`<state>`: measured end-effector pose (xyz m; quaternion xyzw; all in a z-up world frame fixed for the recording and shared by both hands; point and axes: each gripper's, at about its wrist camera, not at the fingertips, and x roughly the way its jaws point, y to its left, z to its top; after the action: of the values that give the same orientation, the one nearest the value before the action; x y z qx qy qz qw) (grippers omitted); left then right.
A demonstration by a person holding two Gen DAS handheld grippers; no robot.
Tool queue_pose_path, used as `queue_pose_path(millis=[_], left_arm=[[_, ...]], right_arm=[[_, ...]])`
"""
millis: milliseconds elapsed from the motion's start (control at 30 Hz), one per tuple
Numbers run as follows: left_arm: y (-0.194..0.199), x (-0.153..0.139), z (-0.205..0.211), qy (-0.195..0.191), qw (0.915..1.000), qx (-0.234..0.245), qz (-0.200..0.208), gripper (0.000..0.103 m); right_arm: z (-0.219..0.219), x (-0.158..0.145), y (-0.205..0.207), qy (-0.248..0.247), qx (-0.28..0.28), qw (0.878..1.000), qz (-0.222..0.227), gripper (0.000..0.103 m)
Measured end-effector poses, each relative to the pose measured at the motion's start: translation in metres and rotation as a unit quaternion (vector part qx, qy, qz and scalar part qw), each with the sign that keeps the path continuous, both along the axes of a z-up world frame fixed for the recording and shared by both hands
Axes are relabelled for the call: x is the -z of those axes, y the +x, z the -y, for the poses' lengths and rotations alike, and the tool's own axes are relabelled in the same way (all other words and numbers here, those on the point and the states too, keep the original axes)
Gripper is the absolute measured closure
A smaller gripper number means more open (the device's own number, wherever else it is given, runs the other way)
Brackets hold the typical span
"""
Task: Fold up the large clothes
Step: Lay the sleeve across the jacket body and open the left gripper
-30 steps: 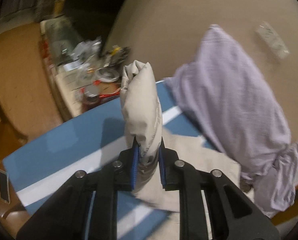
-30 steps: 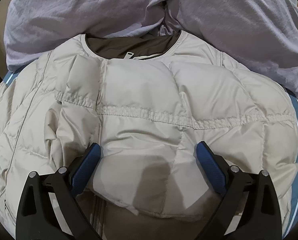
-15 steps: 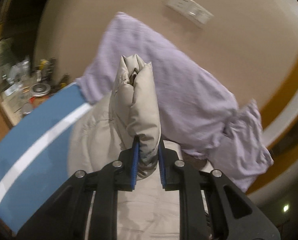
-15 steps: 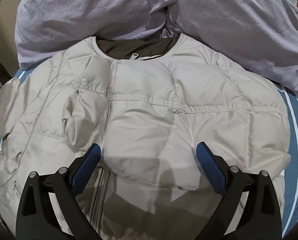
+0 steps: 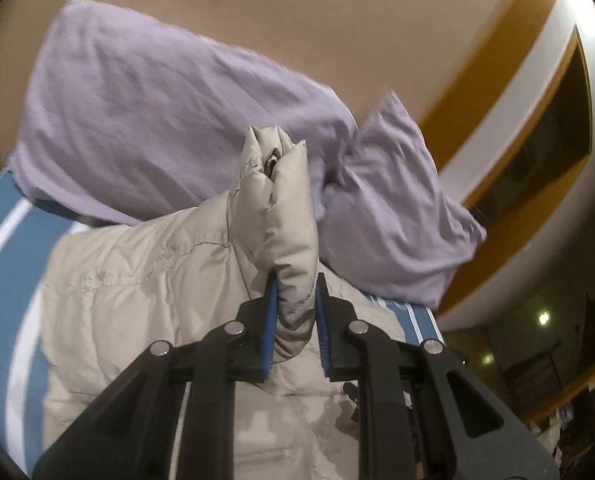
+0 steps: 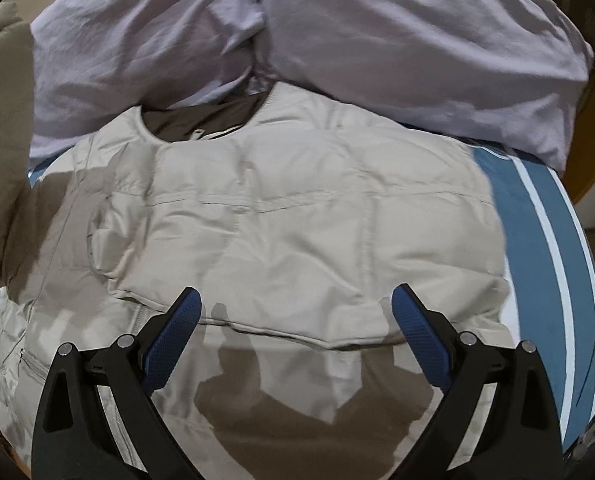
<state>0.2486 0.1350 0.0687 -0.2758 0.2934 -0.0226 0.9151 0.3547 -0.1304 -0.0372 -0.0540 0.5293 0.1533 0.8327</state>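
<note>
Gripping a bunched sleeve at frame centre, left gripper pinches it between narrow jaws above the beige puffer jacket. Right wrist view: right gripper, jaws wide, hovers over the jacket spread mid-frame; lilac pillows above.

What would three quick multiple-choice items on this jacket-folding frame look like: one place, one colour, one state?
1. Where do the pillows lie?
A. beyond the jacket's collar
B. under its hem
C. on the floor

2. What colour is the bedsheet?
A. red check
B. blue with white stripes
C. plain green

3. What is the left tool doing?
A. open, empty
B. shut on a pillow
C. shut on the jacket sleeve

Answers: 1 A, the lilac pillows sit past the collar of the beige jacket; 2 B, blue with white stripes shows beside the jacket; 3 C, puffy beige fabric is pinched between its blue pads, while the right tool is open.
</note>
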Motion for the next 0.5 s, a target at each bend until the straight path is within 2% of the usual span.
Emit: queue_pose_path(millis=[167, 367, 500], left_arm=[[0.025, 0.03, 0.035, 0.025, 0.9982, 0.033, -0.043, 0.085], [0.042, 0.068, 0.063, 0.052, 0.9921, 0.063, -0.096, 0.084], [0.046, 0.073, 0.073, 0.058, 0.9902, 0.077, -0.101, 0.08]], right_arm=[[0.012, -0.002, 0.001, 0.0, 0.008, 1.0, 0.004, 0.005], [0.018, -0.001, -0.002, -0.004, 0.016, 1.0, 0.005, 0.005], [0.021, 0.0, -0.003, -0.009, 0.017, 1.0, 0.006, 0.005]])
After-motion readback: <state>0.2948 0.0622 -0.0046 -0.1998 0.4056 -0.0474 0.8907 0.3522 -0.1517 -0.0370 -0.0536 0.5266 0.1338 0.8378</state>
